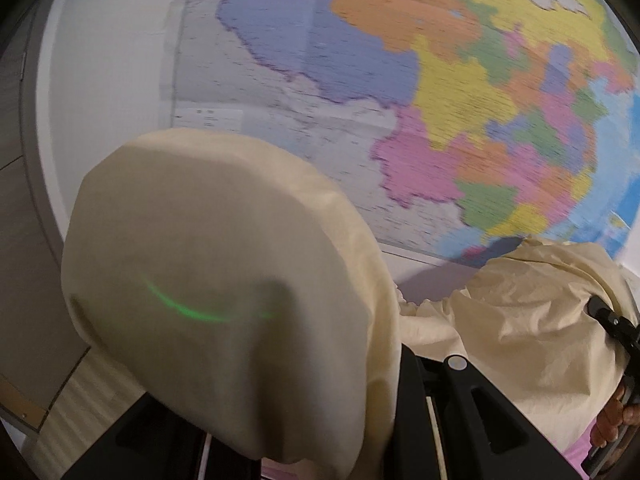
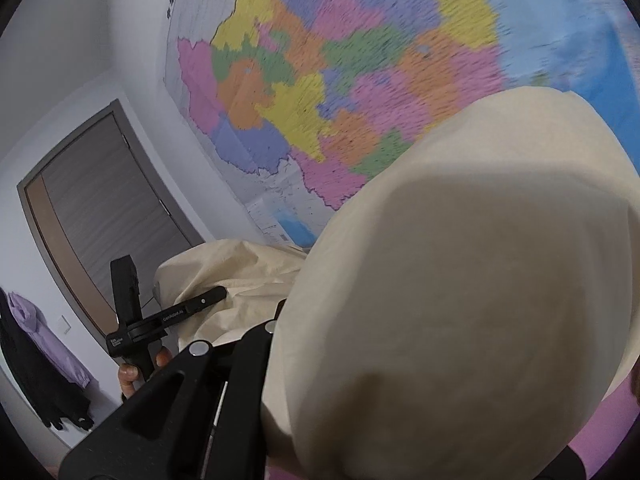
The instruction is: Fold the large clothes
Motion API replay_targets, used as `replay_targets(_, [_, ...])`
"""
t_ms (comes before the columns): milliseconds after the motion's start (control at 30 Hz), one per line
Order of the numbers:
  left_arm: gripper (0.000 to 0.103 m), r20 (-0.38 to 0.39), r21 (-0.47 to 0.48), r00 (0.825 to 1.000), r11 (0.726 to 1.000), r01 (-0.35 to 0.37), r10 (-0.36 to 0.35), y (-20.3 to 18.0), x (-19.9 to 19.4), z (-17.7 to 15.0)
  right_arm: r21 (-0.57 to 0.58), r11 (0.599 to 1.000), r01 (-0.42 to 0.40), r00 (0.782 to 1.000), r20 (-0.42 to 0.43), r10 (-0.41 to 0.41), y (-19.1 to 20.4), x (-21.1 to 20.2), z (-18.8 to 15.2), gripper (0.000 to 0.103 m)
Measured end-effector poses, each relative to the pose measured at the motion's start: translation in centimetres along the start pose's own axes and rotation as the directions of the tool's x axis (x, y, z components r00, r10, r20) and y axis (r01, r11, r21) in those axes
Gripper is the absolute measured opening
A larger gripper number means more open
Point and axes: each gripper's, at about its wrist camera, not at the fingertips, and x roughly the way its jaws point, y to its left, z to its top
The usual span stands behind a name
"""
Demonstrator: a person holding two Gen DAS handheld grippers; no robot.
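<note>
Left wrist view: cream cotton garment [image 1: 224, 264] drapes over and hides the left tool's tips [image 1: 320, 420], pinched like the right tool [image 2: 256, 360], colourful wall map [image 1: 440, 80] behind.

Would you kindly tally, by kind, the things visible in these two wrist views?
Cream garment: 1
Grippers, left gripper and right gripper: 2
Wall map: 1
Door: 1
Hanging clothes, purple and black: 2
Total: 7

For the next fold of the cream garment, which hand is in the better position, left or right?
Neither clearly: both must act together. The left gripper and the right gripper each pinch the cream garment, lifted before the wall map.
</note>
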Motion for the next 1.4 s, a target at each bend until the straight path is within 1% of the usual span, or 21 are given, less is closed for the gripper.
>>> replay_targets(200, [0.014,0.006,-0.043,0.999,0.998,-0.053,0.054,3.4,2.4,1.3,-0.027,1.000,-0.010,1.000,-0.023,0.010,0.7,4.6,-0.5,0.010])
replay_targets(367, [0.014,-0.003,-0.108,0.995,0.989,-0.100,0.100,6.9,5.5,2.5,-0.044,0.999,-0.009,1.000,-0.025,0.008,1.4,8.3,-1.2,0.010])
replay_targets(433, [0.014,-0.001,-0.137,0.992,0.983,-0.123,0.124,8.3,6.8,2.6,-0.080,0.997,0.002,1.000,-0.029,-0.004,1.9,9.6,-1.9,0.010])
replay_targets(500, [0.014,-0.007,-0.163,0.989,0.975,-0.148,0.149,9.7,8.2,2.0,-0.134,0.991,0.021,0.999,-0.039,-0.026,2.1,11.2,-3.5,0.009])
replay_targets(567, [0.014,-0.047,-0.181,0.985,0.969,-0.169,0.164,11.1,10.5,0.4,-0.136,0.990,0.033,0.996,-0.082,-0.045,1.2,12.6,-5.6,0.009])
replay_targets(633, [0.014,-0.123,-0.183,0.973,0.960,-0.214,0.193,12.3,13.4,-2.0,-0.148,0.987,0.057,0.986,-0.149,-0.080,0.1,13.8,-8.0,0.009])
replay_targets(667, [0.014,-0.163,-0.184,0.963,0.953,-0.241,0.213,12.9,14.8,-3.3,-0.150,0.986,0.076,0.977,-0.185,-0.103,-0.8,14.1,-9.6,0.010])
replay_targets(700, [0.014,-0.201,-0.198,0.954,0.944,-0.264,0.224,13.6,16.0,-5.0,-0.143,0.986,0.087,0.971,-0.210,-0.116,-1.6,14.1,-10.9,0.011])
replay_targets(767, [0.015,-0.227,-0.226,0.950,0.937,-0.265,0.213,14.6,16.8,-6.8,-0.111,0.990,0.087,0.967,-0.230,-0.110,-2.7,13.5,-12.3,0.016])
replay_targets(800, [0.016,-0.228,-0.248,0.953,0.934,-0.256,0.200,15.2,16.8,-7.7,-0.092,0.993,0.079,0.960,-0.260,-0.100,-3.4,13.0,-12.9,0.020])
replay_targets(900, [0.021,-0.223,-0.268,0.960,0.936,-0.229,0.171,15.7,16.2,-8.7,-0.046,0.998,0.049,0.951,-0.303,-0.060,-4.4,11.1,-13.4,0.031])
replay_targets(1000, [0.027,-0.223,-0.264,0.967,0.947,-0.181,0.123,15.5,15.5,-9.3,0.034,0.999,0.017,0.949,-0.315,-0.005,-5.6,8.6,-13.2,0.040])
replay_targets(1033, [0.027,-0.223,-0.262,0.968,0.949,-0.176,0.118,15.3,15.5,-9.3,0.056,0.998,0.016,0.950,-0.312,0.003,-6.0,7.8,-13.3,0.044])
replay_targets(1067, [0.028,-0.221,-0.261,0.969,0.950,-0.170,0.113,15.2,15.4,-9.5,0.089,0.996,0.021,0.955,-0.296,0.006,-6.7,6.6,-13.4,0.045])
replay_targets(1133, [0.028,-0.222,-0.255,0.969,0.953,-0.164,0.107,14.8,15.5,-9.6,0.162,0.986,0.039,0.962,-0.274,0.007,-7.9,4.8,-13.5,0.060])
replay_targets(1200, [0.028,-0.223,-0.253,0.969,0.953,-0.164,0.108,14.9,15.7,-9.8,0.302,0.953,0.031,0.976,-0.215,0.037,-10.6,2.2,-13.8,0.060])
replay_targets(1267, [0.028,-0.221,-0.241,0.968,0.955,-0.171,0.118,14.6,15.7,-9.8,0.406,0.913,0.043,0.983,-0.179,0.033,-12.7,1.8,-13.6,0.059])
replay_targets(1300, [0.028,-0.220,-0.239,0.968,0.956,-0.171,0.119,14.2,16.6,-9.5,0.429,0.902,0.043,0.986,-0.165,0.031,-13.5,1.6,-13.7,0.045])
replay_targets(1333, [0.028,-0.220,-0.231,0.967,0.957,-0.176,0.125,13.9,16.9,-9.4,0.419,0.907,0.035,0.986,-0.164,0.038,-13.6,1.7,-13.6,0.023])
replay_targets(1367, [0.028,-0.218,-0.228,0.967,0.957,-0.182,0.132,13.6,17.1,-9.3,0.394,0.919,0.022,0.985,-0.167,0.048,-13.1,1.9,-13.6,0.014])
replay_targets(1400, [0.028,-0.215,-0.226,0.967,0.957,-0.182,0.133,13.4,17.1,-9.2,0.333,0.943,0.026,0.984,-0.176,0.035,-11.9,2.0,-13.4,0.005])
